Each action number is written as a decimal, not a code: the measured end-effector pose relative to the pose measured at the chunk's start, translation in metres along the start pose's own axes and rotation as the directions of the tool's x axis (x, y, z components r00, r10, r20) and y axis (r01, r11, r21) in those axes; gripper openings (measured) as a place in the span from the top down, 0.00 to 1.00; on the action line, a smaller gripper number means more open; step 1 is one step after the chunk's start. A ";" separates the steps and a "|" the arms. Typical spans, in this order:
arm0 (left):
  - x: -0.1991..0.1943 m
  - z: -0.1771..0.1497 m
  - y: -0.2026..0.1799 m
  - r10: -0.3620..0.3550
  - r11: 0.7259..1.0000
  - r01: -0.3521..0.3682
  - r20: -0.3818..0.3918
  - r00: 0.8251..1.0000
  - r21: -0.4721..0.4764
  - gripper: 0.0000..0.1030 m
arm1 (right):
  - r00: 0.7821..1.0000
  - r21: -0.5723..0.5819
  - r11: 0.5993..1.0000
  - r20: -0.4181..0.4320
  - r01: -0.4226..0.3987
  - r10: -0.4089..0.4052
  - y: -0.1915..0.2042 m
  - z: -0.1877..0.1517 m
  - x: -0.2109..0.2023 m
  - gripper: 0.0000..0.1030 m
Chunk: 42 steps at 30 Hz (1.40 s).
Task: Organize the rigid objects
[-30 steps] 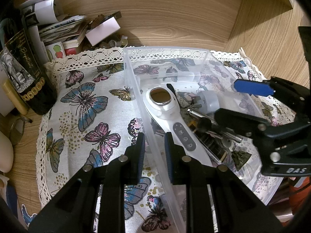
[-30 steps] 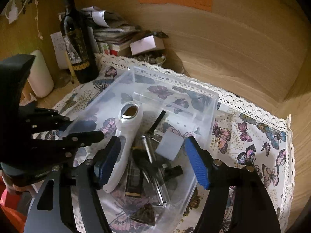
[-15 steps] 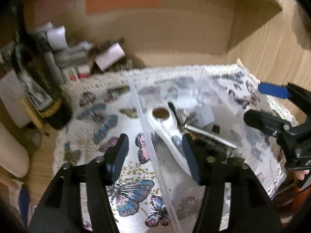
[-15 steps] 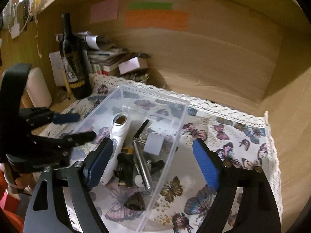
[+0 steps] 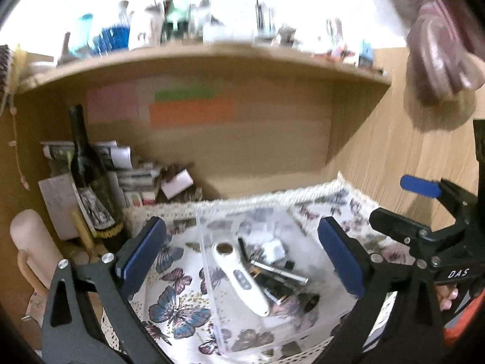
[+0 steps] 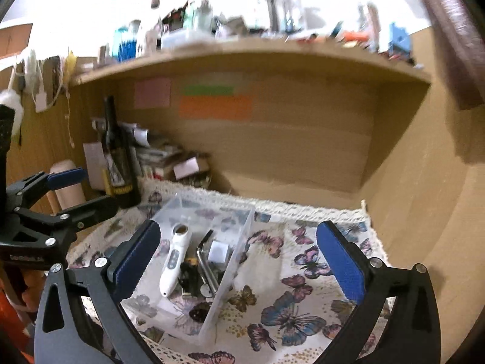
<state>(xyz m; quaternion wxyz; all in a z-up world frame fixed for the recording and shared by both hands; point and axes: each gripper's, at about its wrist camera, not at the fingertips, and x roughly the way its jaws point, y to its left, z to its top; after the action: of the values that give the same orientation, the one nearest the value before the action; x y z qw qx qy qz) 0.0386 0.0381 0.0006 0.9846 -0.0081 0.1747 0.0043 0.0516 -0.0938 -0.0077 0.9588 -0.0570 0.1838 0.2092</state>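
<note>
A clear plastic box (image 5: 203, 236) (image 6: 239, 245) sits on a butterfly-print cloth (image 5: 178, 309) (image 6: 297, 312). In it lie a white handheld device (image 5: 242, 279) (image 6: 174, 261), a metal tube (image 5: 282, 273) (image 6: 207, 267), a small white block (image 5: 274, 250) (image 6: 218, 251) and several small dark items. My left gripper (image 5: 239, 257) is open and empty, held high above and in front of the box. My right gripper (image 6: 236, 257) is open and empty, also raised back from the box; it shows at the right of the left wrist view (image 5: 421, 212).
A dark wine bottle (image 5: 91, 182) (image 6: 118, 157) stands left of the cloth beside stacked papers (image 5: 136, 176) and a pale cylinder (image 5: 33, 242). Coloured notes (image 5: 191, 109) hang on the wooden back wall. A cluttered shelf (image 5: 212, 57) runs overhead. A wooden side wall (image 6: 424, 212) stands at the right.
My left gripper opened wide. Both grippers pulled back and up from the box, so the overhead shelf now shows. The box and its contents stayed put.
</note>
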 end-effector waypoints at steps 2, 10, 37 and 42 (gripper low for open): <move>-0.010 0.000 -0.005 0.006 1.000 -0.006 0.033 0.999 0.001 0.00 | 1.000 0.012 1.000 0.027 0.006 -0.007 -0.002 0.000 -0.010 0.00; -0.038 0.000 -0.019 0.029 1.000 -0.029 0.111 0.993 -0.004 0.00 | 0.996 0.032 0.999 0.087 0.013 -0.016 -0.004 -0.003 -0.036 0.00; -0.044 -0.001 -0.024 0.006 1.000 -0.003 0.126 0.992 -0.025 0.00 | 0.997 0.039 0.999 0.081 0.014 -0.017 -0.009 -0.005 -0.039 0.00; -0.043 -0.001 -0.025 0.001 1.000 0.002 0.124 0.992 -0.026 0.00 | 0.997 0.039 0.999 0.082 0.013 -0.016 -0.009 -0.005 -0.039 0.00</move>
<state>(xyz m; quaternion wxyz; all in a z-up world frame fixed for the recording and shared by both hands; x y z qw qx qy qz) -0.0016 0.0128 0.0149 0.9934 -0.0207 0.1129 0.0067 0.0207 -0.1181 0.0026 0.9679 -0.0311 0.1479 0.2007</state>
